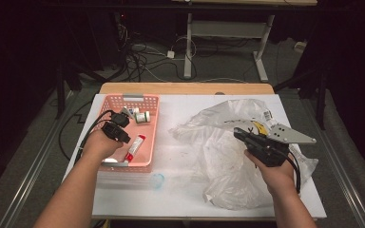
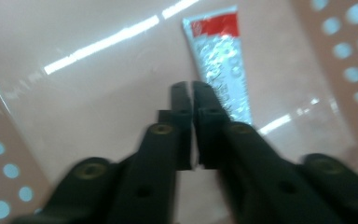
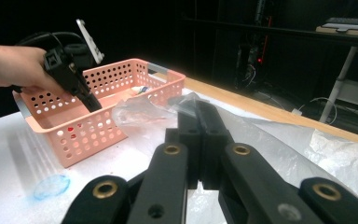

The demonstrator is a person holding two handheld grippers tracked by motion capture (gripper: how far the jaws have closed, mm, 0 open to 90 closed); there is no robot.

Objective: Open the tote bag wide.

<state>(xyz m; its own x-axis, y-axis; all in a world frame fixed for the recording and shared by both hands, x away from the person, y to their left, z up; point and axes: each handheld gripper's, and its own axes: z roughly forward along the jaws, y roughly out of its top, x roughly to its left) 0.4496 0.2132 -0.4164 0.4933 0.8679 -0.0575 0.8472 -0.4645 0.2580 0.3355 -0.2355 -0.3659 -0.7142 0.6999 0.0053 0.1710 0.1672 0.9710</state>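
A: Where is the left gripper (image 1: 116,124) sitting right now?

B: It is hanging inside the pink basket (image 1: 148,156), over the half nearest the person. Its jaws are pressed together with nothing between them — in the left gripper view the tips are closing on bare air above the basket floor.

A: And the tube?

B: The red-and-white tube (image 1: 135,146) is lying flat on the basket floor, just beyond the left gripper's tips and apart from them. In the left gripper view it (image 2: 220,60) is showing its red end farthest from the jaws.

A: Anything else lying in the basket?

B: A small white bottle with a green band (image 1: 142,117) is lying toward the basket's far end, well apart from the tube.

A: What is the right gripper (image 1: 240,135) doing?

B: It is hovering over the crumpled clear plastic bag (image 1: 218,142), which is spreading across the table beside the basket, on the side away from the left hand. Its jaws are also shut tight — whether they are pinching any of the film, I cannot tell.

A: Anything near the basket's front?

B: A small blue lid (image 1: 158,179) is resting on the white table (image 1: 180,194) just in front of the basket.
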